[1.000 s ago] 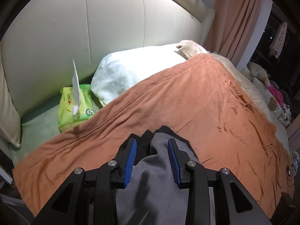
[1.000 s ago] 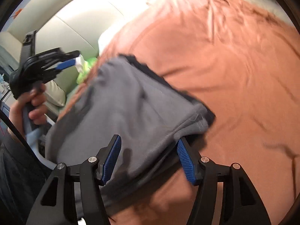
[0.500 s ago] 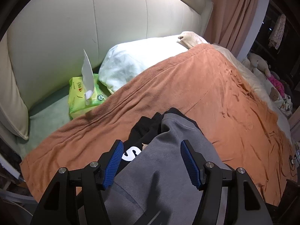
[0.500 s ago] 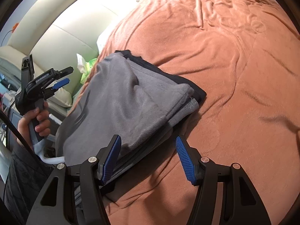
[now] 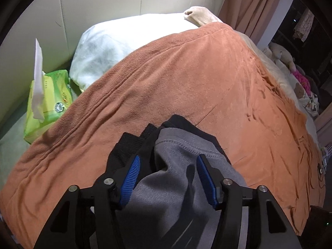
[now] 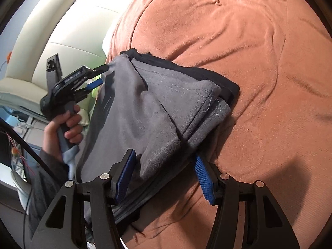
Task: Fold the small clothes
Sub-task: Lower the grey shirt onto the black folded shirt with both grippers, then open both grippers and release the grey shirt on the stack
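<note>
Left gripper: jaws have just been closing on a bunched fold of the grey garment. Right gripper: likewise closing, garment edge between them (contact unclear). Garment lies on the orange blanket, tissue pack beside the blanket.

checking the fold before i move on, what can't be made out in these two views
- Grey garment, left wrist view: its near part is cut off by the bottom edge and covered by the left tongs.
- Black layer under it, right wrist view: only an edge shows; the grey fabric hides the rest.
- Whether either tongs' pads press the cloth: folds hide the contact at the right tongs too.
- Tissue pack, left wrist view: print too small to read.
</note>
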{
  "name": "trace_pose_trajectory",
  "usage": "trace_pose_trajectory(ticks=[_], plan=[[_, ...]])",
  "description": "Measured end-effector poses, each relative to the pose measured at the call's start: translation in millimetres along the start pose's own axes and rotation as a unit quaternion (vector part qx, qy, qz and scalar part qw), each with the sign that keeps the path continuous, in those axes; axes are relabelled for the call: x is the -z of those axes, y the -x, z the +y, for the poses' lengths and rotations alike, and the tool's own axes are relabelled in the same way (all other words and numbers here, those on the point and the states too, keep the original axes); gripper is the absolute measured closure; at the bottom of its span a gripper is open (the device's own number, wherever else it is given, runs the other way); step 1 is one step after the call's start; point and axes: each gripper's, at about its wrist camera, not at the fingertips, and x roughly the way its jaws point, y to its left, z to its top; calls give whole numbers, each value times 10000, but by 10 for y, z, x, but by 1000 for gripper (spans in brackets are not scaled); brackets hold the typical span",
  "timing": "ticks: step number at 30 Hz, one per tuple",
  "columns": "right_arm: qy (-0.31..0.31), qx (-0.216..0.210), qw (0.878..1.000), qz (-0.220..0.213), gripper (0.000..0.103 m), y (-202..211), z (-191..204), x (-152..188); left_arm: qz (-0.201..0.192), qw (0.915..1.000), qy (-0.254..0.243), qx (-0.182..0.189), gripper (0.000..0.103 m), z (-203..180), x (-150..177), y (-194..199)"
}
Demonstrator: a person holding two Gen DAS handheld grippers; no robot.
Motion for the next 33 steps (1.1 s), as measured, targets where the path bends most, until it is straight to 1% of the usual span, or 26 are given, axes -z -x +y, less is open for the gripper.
trace_pose_trajectory(ticks=[1, 2, 3, 4, 5, 6, 8, 11, 12, 13, 14, 15, 16, 17, 18, 19, 20, 21, 25, 27, 30, 33], plan=[[16, -1, 10000, -4, 57, -8, -11, -13, -2, 10000, -2, 54, 62, -12, -9, -16], [59, 31, 10000, -12, 66, -22, -23, -30, 14, 10000, -23, 55, 71, -31, -20, -47], [92, 67, 9999, -24, 75, -21, -25, -34, 30, 10000, -79, 7, 83, -60, -30, -81], [149, 97, 9998, -64, 79, -16, -23, -39, 19, 9999, -132, -7, 90, -79, -33, -94], [210, 111, 9997, -109, 85, 9, -2, -34, -11, 9998, -176, 9, 95, -99, -38, -97], [313, 121, 9993, -177, 88, 39, 32, -28, -82, 9997, -217, 10, 96, -114, -50, -77], [528, 166, 9981, -287, 90, 90, 116, -15, -345, 9990, -285, -39, 97, -133, -91, 20], [842, 210, 9947, -548, 91, 200, 272, -6, -926, 9954, -241, 10, 97, -114, -170, 249], [932, 231, 9932, -663, 91, 234, 318, -14, -969, 9949, -279, -69, 97, -118, -204, 256], [1024, 332, 9914, -751, 91, 254, 356, -20, -902, 9949, -368, -256, 96, -137, -225, 223], [1124, 544, 9888, -818, 91, 251, 395, -24, -694, 9963, -341, -381, 93, -129, -247, 145], [1192, 874, 9856, -817, 86, 210, 427, -27, -515, 9972, -269, -472, 90, -104, -247, 97], [1238, 1148, 9827, -760, 80, 145, 447, -24, -364, 9971, -176, -646, 87, -83, -260, 50], [1268, 1452, 9790, -659, 65, 76, 450, -24, -373, 9956, -65, -858, 85, -55, -264, 58], [1274, 1719, 9749, -618, 54, 35, 439, -17, -468, 9950, 7, -884, 81, -30, -254, 99], [1287, 1813, 9725, -690, 52, 45, 424, 1, -550, 9949, 65, -845, 77, -6, -242, 158], [1304, 1828, 9714, -769, 50, 74, 415, 14, -595, 9951, 85, -781, 68, 2, -230, 214], [1296, 1823, 9711, -829, 49, 107, 398, 24, -608, 9953, 55, -748, 64, 3, -205, 265], [1039, 1543, 9792, -803, 49, 232, 294, 66, -457, 9964, -87, -705, 64, -9, -5, 412], [1073, 1350, 9815, -828, 49, 326, 336, 84, -365, 9962, -212, -757, 64, -11, 139, 497], [1269, 1281, 9802, -820, 49, 387, 428, 149, -156, 9961, -299, -813, 64, 30, 349, 559], [1404, 1266, 9791, -748, 49, 488, 494, 249, -145, 9961, -265, -828, 64, 106, 575, 779]])
